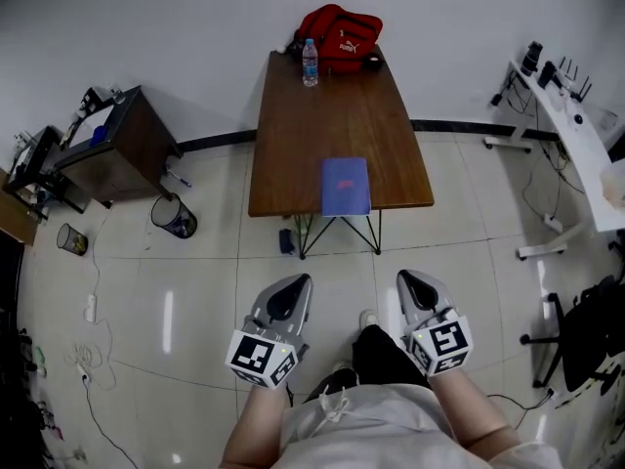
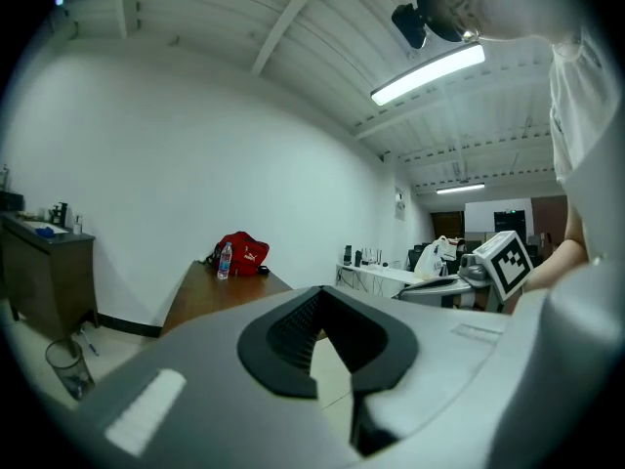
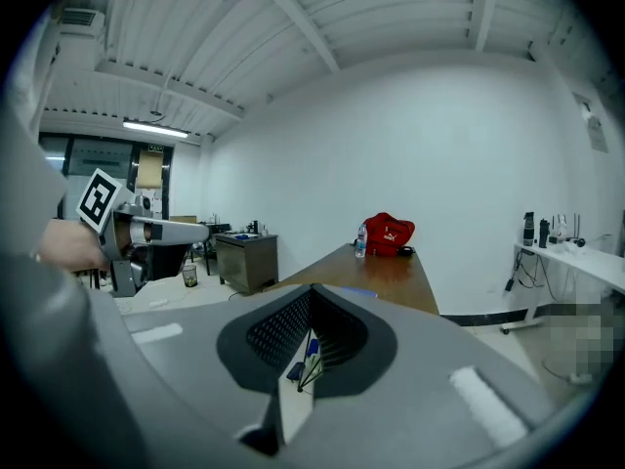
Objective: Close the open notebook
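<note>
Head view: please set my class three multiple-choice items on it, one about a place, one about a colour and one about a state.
1. Where on the table does the notebook lie?
A) at the near edge
B) at the far end
C) at the left edge, midway

2. What colour is the bag?
A) green
B) red
C) yellow

3. What do the left claw and right claw hold?
A) a pen
B) a cup
C) nothing

Answers:
1 A: the notebook lies at the table edge nearest the person.
2 B: the bag at the far end is plainly red.
3 C: both claws hang empty above the floor, short of the table.
</note>
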